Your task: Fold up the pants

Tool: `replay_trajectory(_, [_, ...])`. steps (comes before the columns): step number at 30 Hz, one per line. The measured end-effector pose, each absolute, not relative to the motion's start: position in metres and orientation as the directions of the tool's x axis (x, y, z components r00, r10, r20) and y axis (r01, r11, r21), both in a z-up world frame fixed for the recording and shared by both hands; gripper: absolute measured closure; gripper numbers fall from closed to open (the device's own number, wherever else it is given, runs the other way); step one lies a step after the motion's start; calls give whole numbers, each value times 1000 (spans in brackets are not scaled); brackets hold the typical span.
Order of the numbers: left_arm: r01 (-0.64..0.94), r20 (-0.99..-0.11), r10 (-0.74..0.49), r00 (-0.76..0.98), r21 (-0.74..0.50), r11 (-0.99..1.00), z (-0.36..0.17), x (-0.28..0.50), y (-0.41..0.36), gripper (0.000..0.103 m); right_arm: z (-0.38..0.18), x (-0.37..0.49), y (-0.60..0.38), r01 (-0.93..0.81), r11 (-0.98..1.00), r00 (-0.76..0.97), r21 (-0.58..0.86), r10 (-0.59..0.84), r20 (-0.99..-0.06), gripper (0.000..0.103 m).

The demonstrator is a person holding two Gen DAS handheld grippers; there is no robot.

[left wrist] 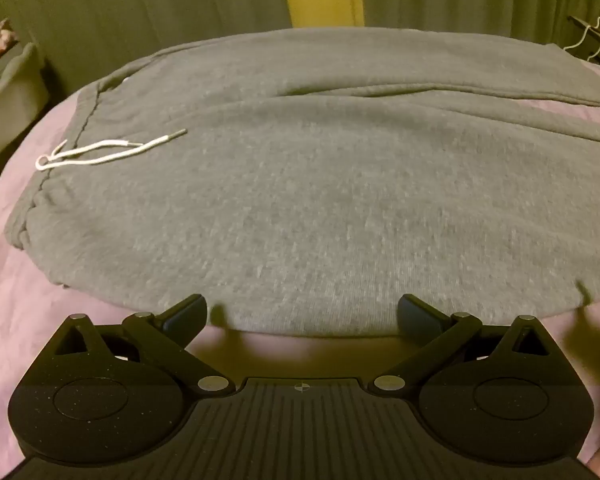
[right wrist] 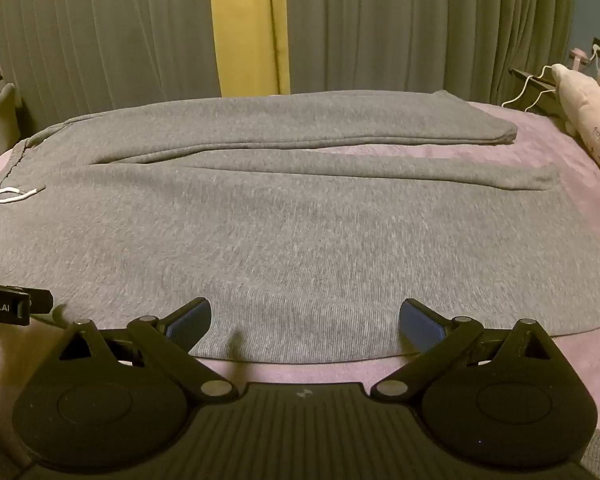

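Grey sweatpants [left wrist: 300,184] lie flat on a pink bed sheet [left wrist: 16,312], waistband to the left, both legs stretching right. A white drawstring [left wrist: 100,152] lies on the waistband area. In the right wrist view the pants [right wrist: 300,232] show both leg cuffs at the right, the far leg [right wrist: 340,128] apart from the near one. My left gripper [left wrist: 302,314] is open, its jaws at the pants' near edge toward the waist. My right gripper [right wrist: 306,318] is open at the near edge farther along the leg. The left gripper's side [right wrist: 4,304] shows at the left.
Grey curtains [right wrist: 420,20] with a yellow strip [right wrist: 248,28] hang behind the bed. A pink pillow [right wrist: 592,120] and a white cable [right wrist: 528,92] lie at the right. A grey chair [left wrist: 12,96] stands at the far left.
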State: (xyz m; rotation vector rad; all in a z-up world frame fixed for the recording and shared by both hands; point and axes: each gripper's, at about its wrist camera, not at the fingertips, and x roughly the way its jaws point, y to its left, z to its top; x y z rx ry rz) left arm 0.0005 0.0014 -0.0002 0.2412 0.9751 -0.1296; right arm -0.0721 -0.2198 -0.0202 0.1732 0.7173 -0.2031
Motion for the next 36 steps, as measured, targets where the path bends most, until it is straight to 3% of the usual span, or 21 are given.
replay_trajectory(36, [223,-833,3,553,151,963,-2,-1,-3,0,-21,-73,-220,244,966,733,85,-127,-668,3])
